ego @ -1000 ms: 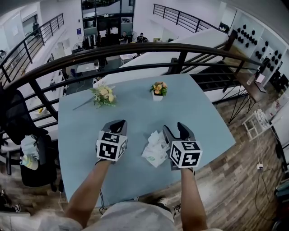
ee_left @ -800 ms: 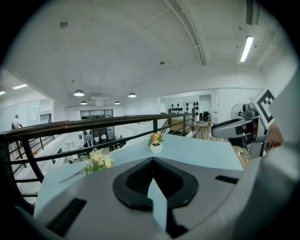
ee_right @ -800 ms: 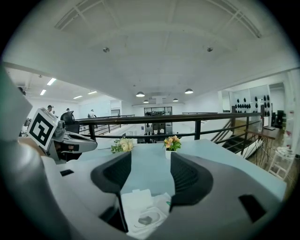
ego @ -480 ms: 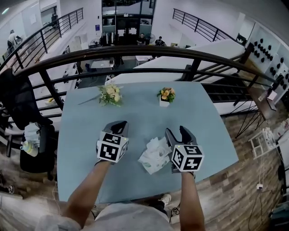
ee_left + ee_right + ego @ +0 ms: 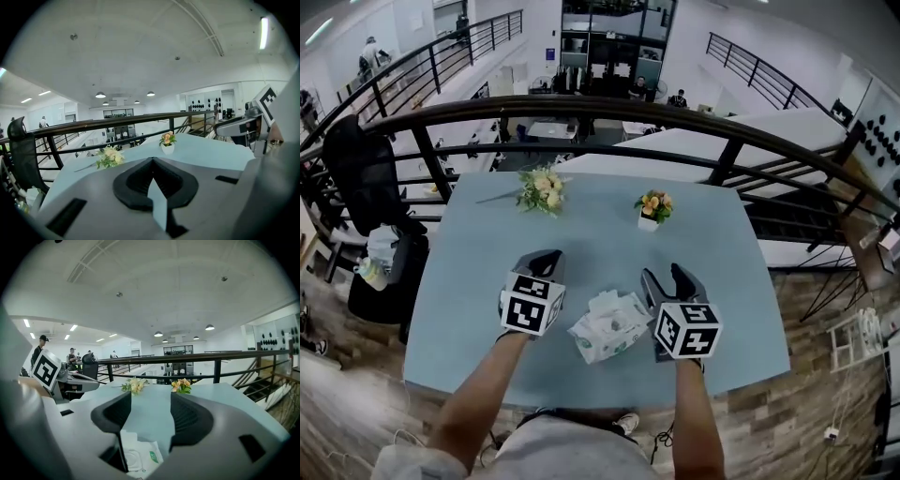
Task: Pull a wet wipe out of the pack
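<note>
We saw the pale blue table (image 5: 487, 272) sit squarer in the head view than a second before, with the dark railing (image 5: 581, 108) behind it swung to the right; both grippers kept nearly the same places in that view; the left forearm (image 5: 483, 394) and the right forearm (image 5: 694, 412) reached forward side by side, each gripper held level over the near half of the table with its marker cube towards us; the left gripper (image 5: 546, 255) pointed away with its jaws closed tip to tip on nothing, only a thin sliver of table showing behind the tips in its own view; the right gripper (image 5: 664, 274) had its jaws spread apart and empty; the wet wipe pack (image 5: 609, 326) lay flat on the table between the two grippers, nearer the right one, a crumpled wipe (image 5: 605, 302) standing out of its top; it had lain closer against the right gripper earlier; in the right gripper view the pack showed low between the jaws, untouched; farther off stood a loose bouquet (image 5: 541, 190) and a small flower pot (image 5: 650, 208)
</note>
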Demonstrator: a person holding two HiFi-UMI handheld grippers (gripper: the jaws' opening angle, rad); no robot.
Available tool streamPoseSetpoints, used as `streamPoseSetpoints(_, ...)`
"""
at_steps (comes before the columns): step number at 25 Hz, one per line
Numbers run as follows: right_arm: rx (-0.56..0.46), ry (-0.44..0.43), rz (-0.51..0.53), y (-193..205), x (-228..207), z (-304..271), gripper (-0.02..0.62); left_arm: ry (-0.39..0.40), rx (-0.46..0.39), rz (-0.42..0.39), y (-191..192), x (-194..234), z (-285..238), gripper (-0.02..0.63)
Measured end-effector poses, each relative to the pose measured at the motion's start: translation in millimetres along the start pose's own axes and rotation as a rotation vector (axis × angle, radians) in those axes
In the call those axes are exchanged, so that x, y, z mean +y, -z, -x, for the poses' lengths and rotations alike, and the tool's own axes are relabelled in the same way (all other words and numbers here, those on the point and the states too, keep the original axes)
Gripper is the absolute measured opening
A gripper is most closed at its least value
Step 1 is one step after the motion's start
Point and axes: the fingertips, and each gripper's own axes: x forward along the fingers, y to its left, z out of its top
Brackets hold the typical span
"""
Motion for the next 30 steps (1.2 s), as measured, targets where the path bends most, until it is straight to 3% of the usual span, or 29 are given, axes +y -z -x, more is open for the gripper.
streamPoseSetpoints(16,-0.001,-0.191,0.034,-6.4,1.6,-3.7,0.245,-0.146,0.001,0.047,-0.7,-26.5,23.5,-0.005)
streamPoseSetpoints(30,0.015,-0.250,0.039,6.3,21.7,-8.6,0.245,-0.175,0.012,0.057,13.8,-29.0,32.6,-0.005)
